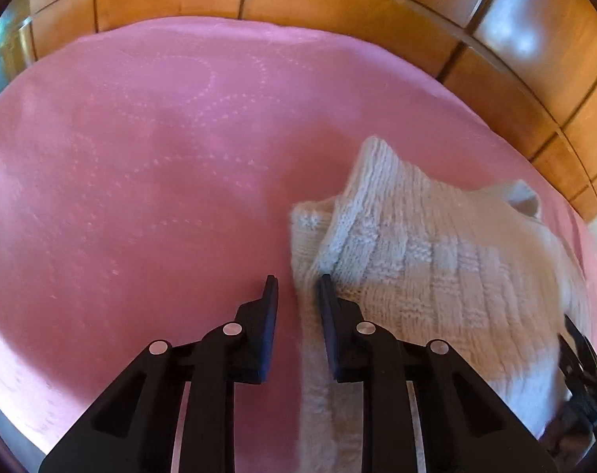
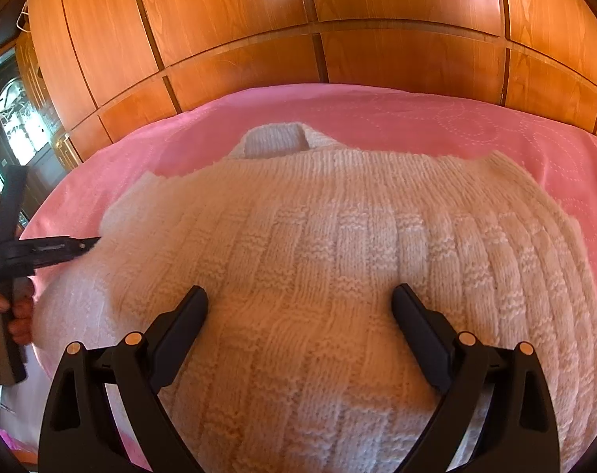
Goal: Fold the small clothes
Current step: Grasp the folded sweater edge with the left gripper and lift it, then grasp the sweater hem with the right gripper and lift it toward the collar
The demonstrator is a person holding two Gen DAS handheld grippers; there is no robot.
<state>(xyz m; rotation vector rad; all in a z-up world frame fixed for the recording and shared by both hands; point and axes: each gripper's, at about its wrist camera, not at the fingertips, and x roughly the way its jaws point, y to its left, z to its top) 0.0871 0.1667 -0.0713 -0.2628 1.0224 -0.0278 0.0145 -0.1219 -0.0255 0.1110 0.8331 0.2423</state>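
A: Sweater point(image 2: 318, 276) lies flat on the pink bedspread point(image 2: 436, 118), wardrobe panels point(image 2: 338, 19) at 12 o'clock.

B: Right gripper point(image 2: 298, 299) spread wide over it, gripping nothing.

A: Left gripper point(image 1: 296, 287) nearly closed, sweater edge between its pads, contact unclear. Only the right view shows a hand point(image 2: 18, 315) at 9 o'clock.

No text, label, brand or number can be read in either view — a faint pale marking is seen on the left gripper point(image 2: 68, 246), too small and blurred to be made out.
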